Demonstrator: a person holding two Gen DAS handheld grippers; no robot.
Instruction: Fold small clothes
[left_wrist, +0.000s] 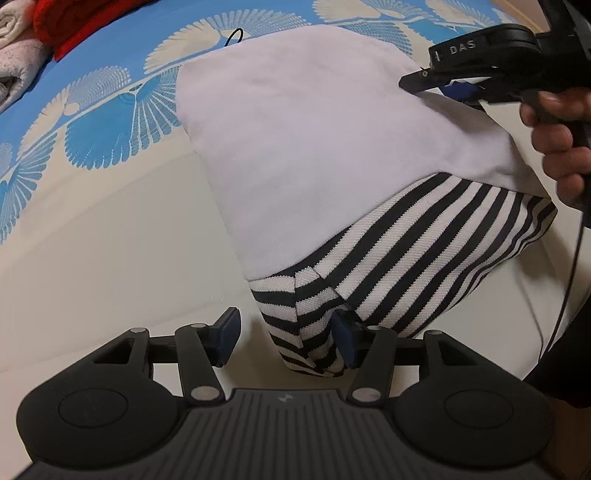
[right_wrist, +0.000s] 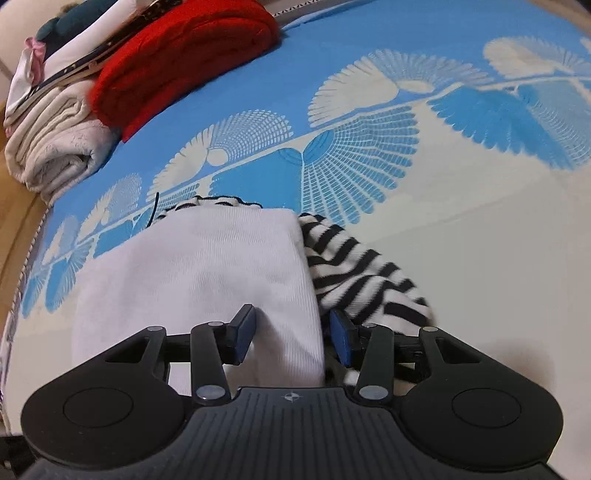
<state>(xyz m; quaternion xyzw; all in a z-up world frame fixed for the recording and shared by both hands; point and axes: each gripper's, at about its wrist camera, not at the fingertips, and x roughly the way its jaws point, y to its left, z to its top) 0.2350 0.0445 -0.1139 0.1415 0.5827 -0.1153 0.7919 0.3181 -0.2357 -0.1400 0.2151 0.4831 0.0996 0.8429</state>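
Observation:
A small garment with a white body and black-and-white striped sleeves lies on the bed. In the left wrist view my left gripper is open, its jaws standing on either side of the striped sleeve end. The right gripper shows at the garment's far right edge, held by a hand. In the right wrist view my right gripper is open over the edge of the white body, with the striped sleeve by its right finger.
The bed sheet is blue with cream fan patterns and a cream band. A stack of folded clothes, red and pale, sits at the far left corner. A wooden edge borders the bed.

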